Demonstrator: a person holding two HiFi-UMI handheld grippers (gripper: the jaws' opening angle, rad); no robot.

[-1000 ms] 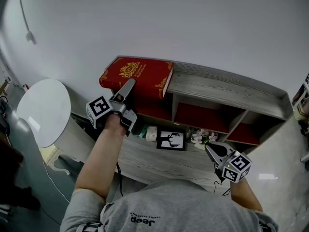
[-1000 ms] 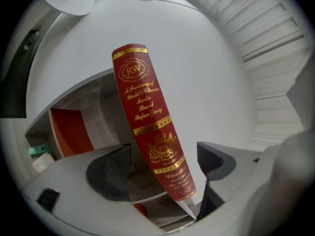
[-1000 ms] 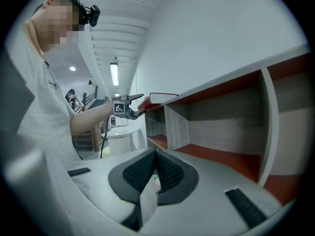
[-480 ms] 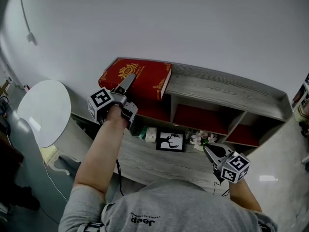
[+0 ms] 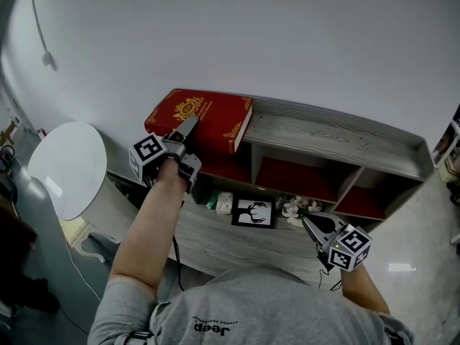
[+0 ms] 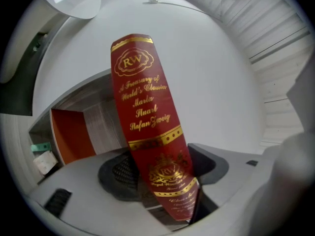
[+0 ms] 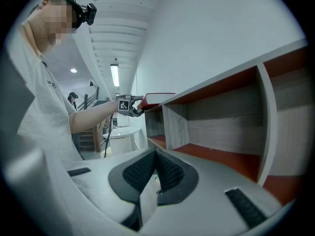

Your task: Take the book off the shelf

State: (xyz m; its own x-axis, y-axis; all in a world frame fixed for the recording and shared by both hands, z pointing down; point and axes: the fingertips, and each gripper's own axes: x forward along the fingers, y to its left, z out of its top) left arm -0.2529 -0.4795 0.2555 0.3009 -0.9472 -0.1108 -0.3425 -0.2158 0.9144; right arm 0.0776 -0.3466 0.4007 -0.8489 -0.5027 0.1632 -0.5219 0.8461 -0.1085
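a grey wood-grain shelf (image 5: 338, 131) with red-lined compartments stands against a plain white wall (image 5: 251, 34). the red book (image 5: 215, 113) lies flat on the shelf's top, at its left end. the left gripper (image 5: 189, 123) has just been closing its jaws and clamps the book's spine. the right gripper (image 5: 309, 221), jaws together and empty, hovers in front of the shelf. a round white table (image 5: 68, 164) stands left of the shelf.

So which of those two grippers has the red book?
The left gripper: its jaws have just closed further onto the red book on top of the shelf. The right gripper, low by the desk, is shut on nothing.
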